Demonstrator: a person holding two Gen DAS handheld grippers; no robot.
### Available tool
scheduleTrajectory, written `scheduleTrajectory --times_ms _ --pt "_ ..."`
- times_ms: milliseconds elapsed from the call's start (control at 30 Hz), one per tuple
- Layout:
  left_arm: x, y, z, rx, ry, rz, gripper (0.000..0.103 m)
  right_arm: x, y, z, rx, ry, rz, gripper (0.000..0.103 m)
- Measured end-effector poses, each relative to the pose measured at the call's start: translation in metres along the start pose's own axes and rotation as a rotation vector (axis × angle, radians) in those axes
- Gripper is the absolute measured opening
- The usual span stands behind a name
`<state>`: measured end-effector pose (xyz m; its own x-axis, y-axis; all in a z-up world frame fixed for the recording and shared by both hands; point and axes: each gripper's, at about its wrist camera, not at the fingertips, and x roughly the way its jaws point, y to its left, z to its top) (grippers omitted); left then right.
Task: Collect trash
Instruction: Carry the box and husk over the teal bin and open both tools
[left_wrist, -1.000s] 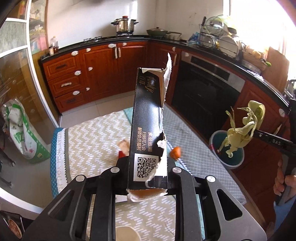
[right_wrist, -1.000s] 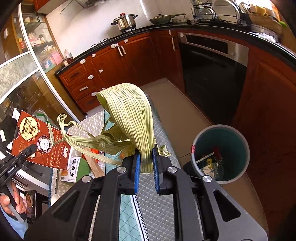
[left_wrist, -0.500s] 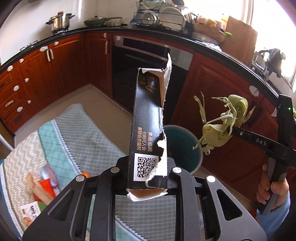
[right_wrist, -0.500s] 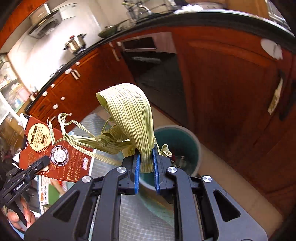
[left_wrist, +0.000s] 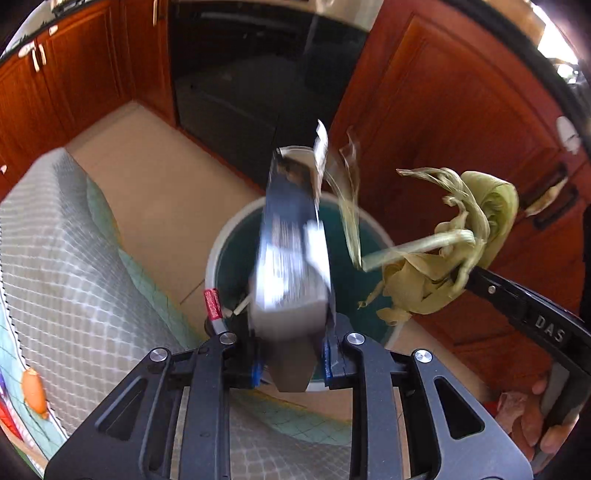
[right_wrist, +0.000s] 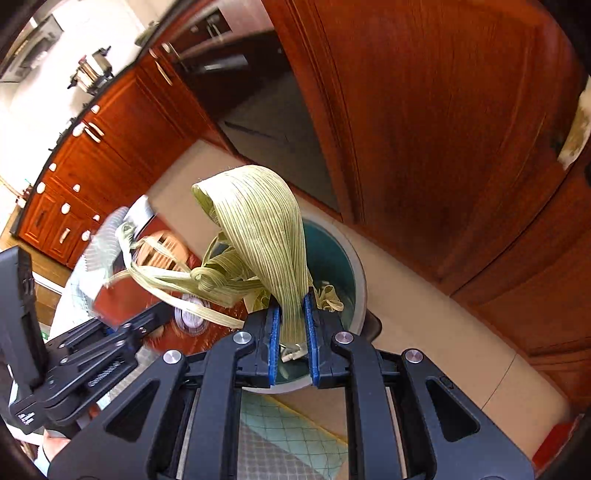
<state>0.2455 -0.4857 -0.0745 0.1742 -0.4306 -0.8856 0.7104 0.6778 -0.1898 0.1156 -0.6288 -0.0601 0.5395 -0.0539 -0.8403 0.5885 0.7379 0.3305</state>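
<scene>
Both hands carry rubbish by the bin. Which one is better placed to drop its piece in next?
Left, probably. The left tongs hang right over the bin, their jaws have just been opening, and the torn box between them looks loose. The right tongs grip the leaves tightly.

It was a home kitchen. Red-brown wooden cabinets (right_wrist: 110, 147) with pale knobs and handles ran along the walls under a dark countertop (right_wrist: 122, 70), and a steel stockpot (right_wrist: 92, 72) stood on that countertop against a white wall. A built-in oven (left_wrist: 240, 74) with a dark glass door sat between the cabinet fronts. On the beige tiled floor (left_wrist: 166, 192) just in front of the oven stood a round waste bin (left_wrist: 221, 251) with a teal inside and a pale rim. Beside the bin, on the side away from the oven, was a table under a grey and mint checked cloth (left_wrist: 66, 258).
</scene>
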Motion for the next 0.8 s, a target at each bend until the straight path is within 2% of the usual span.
scheduleTrajectory --times_ms 67,100,167,400,567,600,667,700,733,800 --pt "0.008 0.001 0.001 -0.003 0.011 0.011 0.046 0.011 -0.002 0.0 0.002 0.019 -0.005 0.012" --pt "0.008 0.001 0.001 -0.001 -0.002 0.017 0.049 0.016 -0.002 0.001 0.001 0.024 -0.007 0.012" --pt "0.007 0.002 0.0 0.002 -0.028 0.037 0.061 0.024 -0.002 0.002 -0.004 0.034 -0.016 0.012" --pt "0.007 0.011 0.002 -0.008 -0.035 0.043 0.061 0.038 0.001 0.006 -0.014 0.044 -0.026 0.012" --pt "-0.012 0.021 -0.009 -0.008 -0.052 0.039 0.063 0.036 0.01 0.004 -0.025 0.04 -0.04 0.013" --pt "-0.02 0.021 -0.015 -0.01 -0.054 0.038 0.064 0.036 0.01 0.003 -0.023 0.04 -0.04 0.019" --pt "-0.028 0.023 -0.016 -0.015 -0.063 0.031 0.067 0.034 0.011 0.001 -0.009 0.045 -0.028 0.043" --pt "-0.035 0.024 -0.017 -0.015 -0.069 0.031 0.068 0.032 0.012 0.001 -0.008 0.038 -0.031 0.064" --pt "-0.039 0.024 -0.018 -0.015 -0.072 0.034 0.069 0.03 0.014 0.0 -0.012 0.027 -0.038 0.074" --pt "-0.045 0.025 -0.02 -0.019 -0.076 0.03 0.07 0.026 0.016 -0.001 -0.016 0.02 -0.04 0.075"
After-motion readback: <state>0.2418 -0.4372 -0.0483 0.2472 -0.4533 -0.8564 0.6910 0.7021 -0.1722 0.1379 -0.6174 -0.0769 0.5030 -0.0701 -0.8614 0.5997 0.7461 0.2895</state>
